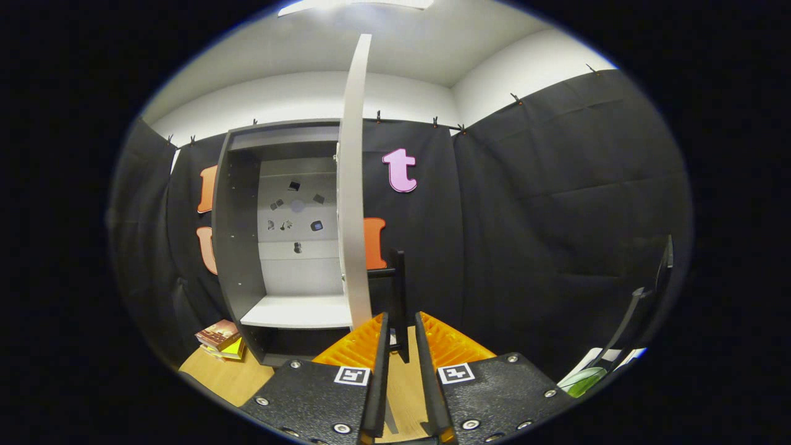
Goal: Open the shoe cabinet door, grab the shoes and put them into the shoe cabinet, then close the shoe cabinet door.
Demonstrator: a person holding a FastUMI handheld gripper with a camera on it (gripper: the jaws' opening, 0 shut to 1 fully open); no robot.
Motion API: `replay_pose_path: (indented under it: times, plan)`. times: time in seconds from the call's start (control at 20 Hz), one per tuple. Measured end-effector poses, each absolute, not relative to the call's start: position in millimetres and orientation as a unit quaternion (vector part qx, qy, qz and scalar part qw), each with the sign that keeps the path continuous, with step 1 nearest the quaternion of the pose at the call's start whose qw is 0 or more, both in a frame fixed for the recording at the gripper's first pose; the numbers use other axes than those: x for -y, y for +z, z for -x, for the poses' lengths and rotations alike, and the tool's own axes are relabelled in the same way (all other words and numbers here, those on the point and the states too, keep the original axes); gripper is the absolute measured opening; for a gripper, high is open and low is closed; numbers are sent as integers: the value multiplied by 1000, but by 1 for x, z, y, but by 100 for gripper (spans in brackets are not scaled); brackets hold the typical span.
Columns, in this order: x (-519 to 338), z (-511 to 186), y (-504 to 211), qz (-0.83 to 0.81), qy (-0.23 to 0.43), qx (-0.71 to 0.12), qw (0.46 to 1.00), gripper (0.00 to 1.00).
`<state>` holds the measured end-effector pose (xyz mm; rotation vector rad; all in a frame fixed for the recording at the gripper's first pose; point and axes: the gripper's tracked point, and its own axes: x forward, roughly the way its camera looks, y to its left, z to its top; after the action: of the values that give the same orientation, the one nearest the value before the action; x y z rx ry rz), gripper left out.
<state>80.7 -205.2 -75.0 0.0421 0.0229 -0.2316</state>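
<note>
The gripper (401, 327) has its fingers nearly together around the door's black handle (399, 296), seemingly pinching it, though contact is hard to confirm. The door (353, 185) stands open, edge-on and upright, right of the cabinet (238, 247). Books (219, 339) lie on the desk (222, 377) at far left.

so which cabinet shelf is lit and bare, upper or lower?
The upper shelf, pale and bare behind the open door. The lower compartment is dark. The gripper straddles the door handle.
</note>
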Motion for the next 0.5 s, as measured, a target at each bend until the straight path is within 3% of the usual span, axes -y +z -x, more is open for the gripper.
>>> replay_pose_path:
  times: [0.5]
  plan:
    - [133, -69, -51, -15, -74, -2, 997, 28]
